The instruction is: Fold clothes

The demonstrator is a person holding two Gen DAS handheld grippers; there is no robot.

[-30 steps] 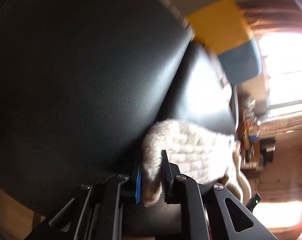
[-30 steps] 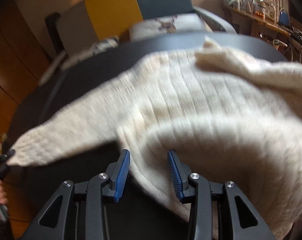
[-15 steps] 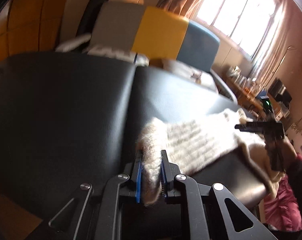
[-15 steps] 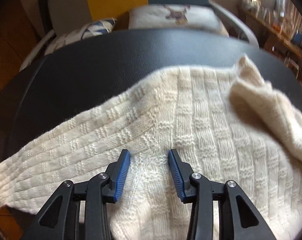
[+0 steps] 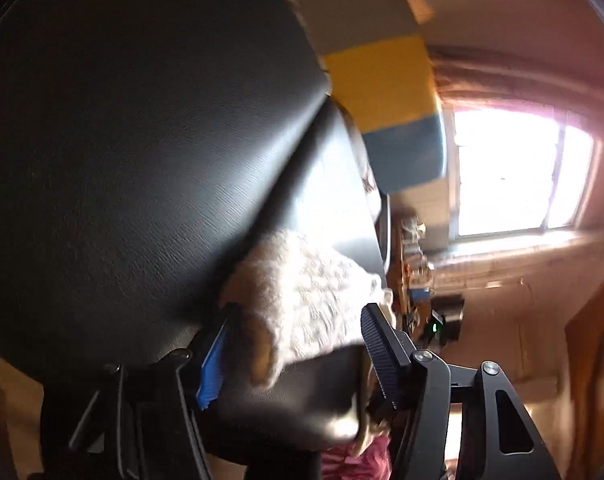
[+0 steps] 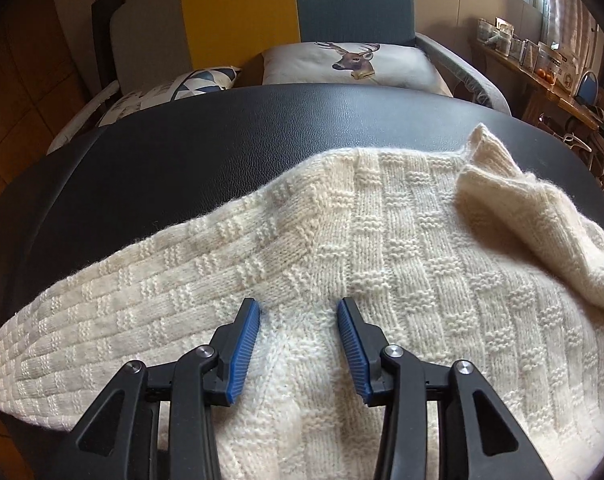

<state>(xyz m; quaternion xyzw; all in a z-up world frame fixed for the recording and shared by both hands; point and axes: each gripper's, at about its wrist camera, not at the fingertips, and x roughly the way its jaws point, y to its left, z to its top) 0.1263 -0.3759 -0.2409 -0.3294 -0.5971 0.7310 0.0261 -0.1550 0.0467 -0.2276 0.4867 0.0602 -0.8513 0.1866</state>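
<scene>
A cream knitted sweater [image 6: 382, 248] lies spread on a black leather surface [image 6: 229, 136], one sleeve stretched to the left and a folded part bunched at the right. My right gripper [image 6: 298, 312] is open, low over the sweater's body with fabric between its fingers. In the tilted, blurred left wrist view the sleeve end [image 5: 302, 300] lies between the fingers of my left gripper [image 5: 291, 332], which is open around it.
Behind the black surface stands a sofa with grey, yellow and blue back panels [image 6: 237, 20] and cushions, one with a deer print [image 6: 354, 60]. A cluttered wooden shelf [image 6: 542, 68] runs at the right under a bright window [image 5: 510, 172].
My left gripper has opened and let go of the sleeve end, and its view has tilted sharply. My right gripper stays open over the sweater, which now lies flatter.
</scene>
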